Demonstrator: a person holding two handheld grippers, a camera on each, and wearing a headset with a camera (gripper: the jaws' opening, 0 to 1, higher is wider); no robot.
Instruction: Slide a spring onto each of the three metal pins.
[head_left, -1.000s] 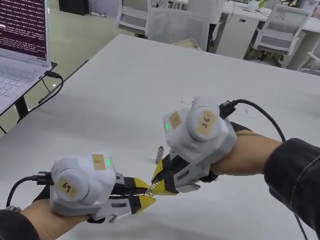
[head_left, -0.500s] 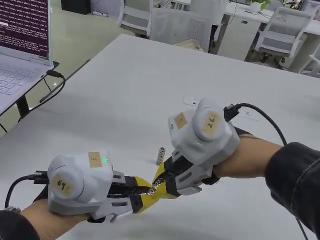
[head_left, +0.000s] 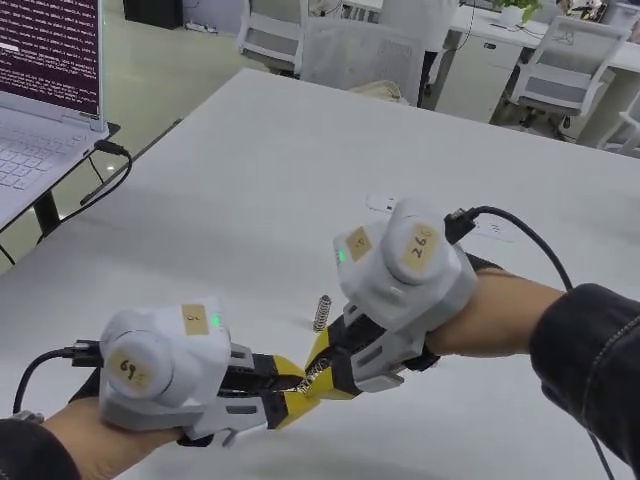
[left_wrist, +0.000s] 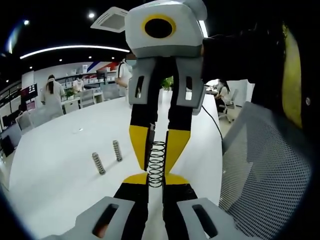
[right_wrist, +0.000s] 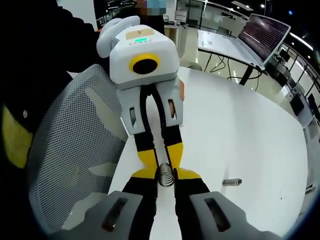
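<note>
Counter (head_left: 250, 180), near edge: left gripper (head_left: 285, 395) at left, right gripper (head_left: 325, 360) at right, jaws meeting on one spring (head_left: 312, 372) between them; loose spring (head_left: 321, 311) just behind on counter; laptop (head_left: 40, 90) far left, off counter

The tan sticker (head_left: 418, 247) on the back of my right gripper (head_left: 322, 368) carries a handwritten 26, and the tan label (head_left: 132, 371) on my left gripper (head_left: 293, 387) reads 69. The smaller tags (head_left: 195, 319) beside them are too small for me to read, as are the lines on the laptop screen (head_left: 50, 50).
</note>
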